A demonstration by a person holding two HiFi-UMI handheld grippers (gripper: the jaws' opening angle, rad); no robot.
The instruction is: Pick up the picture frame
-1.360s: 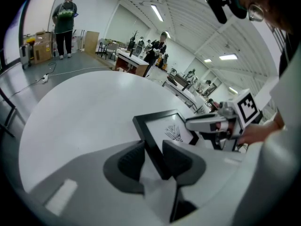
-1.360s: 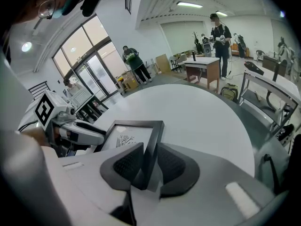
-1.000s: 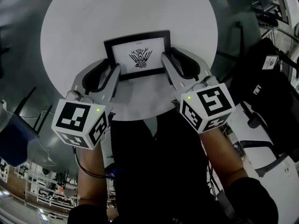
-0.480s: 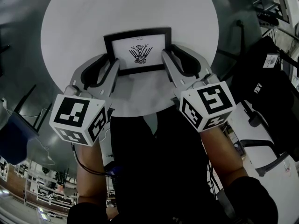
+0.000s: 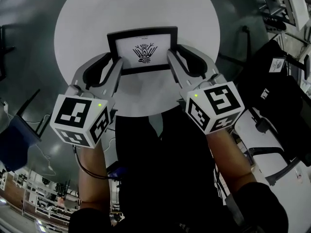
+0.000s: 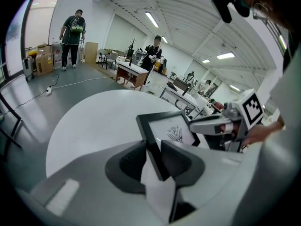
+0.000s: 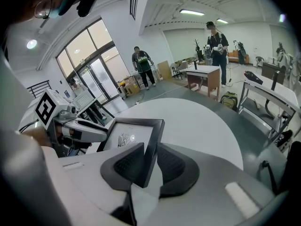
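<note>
a person is holding one black picture frame (image 5: 142,51) over one round white table (image 5: 87,13), using two grippers. the left gripper (image 5: 115,64) is pinching the frame's left border, and its jaws have just been closing further onto it. the right gripper (image 5: 173,59) is clamping the right border, with its jaws narrow around it. the frame is tilting its drawing up towards the head camera; whether its lower edge is touching the table cannot be told. the frame is probably going to handle as light and stiff, with smooth, slippery edges and a shiny front that may be breakable glass. the two side borders are looking like the safest places to grip, squeezed evenly. one person (image 6: 72,32) and a second person (image 6: 155,51) are standing far behind.
</note>
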